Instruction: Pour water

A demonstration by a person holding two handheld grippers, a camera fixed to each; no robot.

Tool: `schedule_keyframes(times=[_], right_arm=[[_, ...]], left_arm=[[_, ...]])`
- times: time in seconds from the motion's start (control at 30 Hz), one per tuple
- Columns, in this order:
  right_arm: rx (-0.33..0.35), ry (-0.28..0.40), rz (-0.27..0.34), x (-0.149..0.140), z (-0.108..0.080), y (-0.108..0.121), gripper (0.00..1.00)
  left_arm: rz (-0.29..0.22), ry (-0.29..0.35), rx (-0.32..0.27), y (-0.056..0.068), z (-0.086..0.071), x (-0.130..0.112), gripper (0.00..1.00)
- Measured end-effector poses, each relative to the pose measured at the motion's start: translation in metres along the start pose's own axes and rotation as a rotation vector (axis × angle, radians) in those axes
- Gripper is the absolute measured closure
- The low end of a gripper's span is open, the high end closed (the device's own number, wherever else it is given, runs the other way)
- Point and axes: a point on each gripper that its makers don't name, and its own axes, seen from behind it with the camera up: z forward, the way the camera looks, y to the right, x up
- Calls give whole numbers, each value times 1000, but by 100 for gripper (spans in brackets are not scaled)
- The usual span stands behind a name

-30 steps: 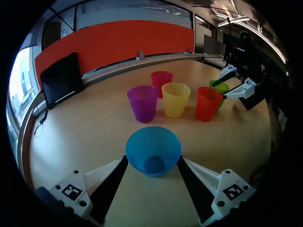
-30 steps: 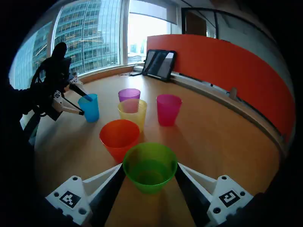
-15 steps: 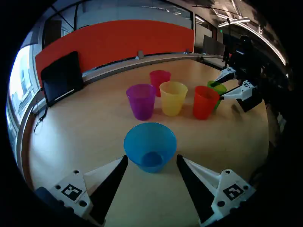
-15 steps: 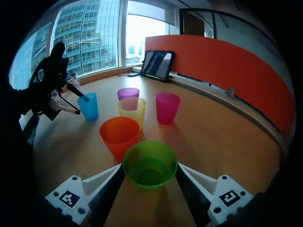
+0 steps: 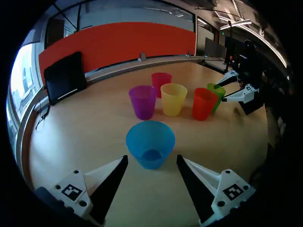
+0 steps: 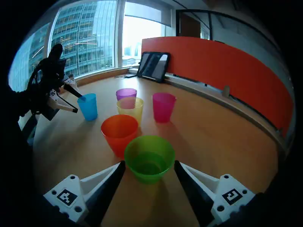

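Left hand-held gripper (image 5: 151, 158): fingers spread apart, clamped on nothing; the blue cup (image 5: 150, 142) stands upright on the table (image 5: 94, 125) between the fingertips and just ahead of them, a narrow gap showing on each side. Right hand-held gripper (image 6: 149, 162): fingers likewise spread, with the green cup (image 6: 149, 157) upright between the tips; whether they touch its wall cannot be told. A little liquid appears to lie in the bottom of the green cup. Farther out on the table, in the right gripper view, stand the orange cup (image 6: 119, 133) just beyond the green one to its left, then the yellow cup (image 6: 130, 109), the purple cup (image 6: 126, 94) behind it, and the pink cup (image 6: 163, 107) to the right. At the far side, a dark tablet (image 6: 153, 66) leans by the orange partition (image 6: 227, 75), beside tall windows (image 6: 87, 41).
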Motion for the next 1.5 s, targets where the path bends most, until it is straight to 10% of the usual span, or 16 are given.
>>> schedule_keyframes(times=[0.7,1.17,1.5], right_arm=[[-145,101,55,-8,-54,6,0],[-350,297,112,29,-91,38,0],[-513,440,138,53,-114,62,0]], left_arm=[[-41,97,134,-15,-37,-9,4],[-61,374,336,-47,-80,43,5],[-58,531,410,-44,-99,74,5]])
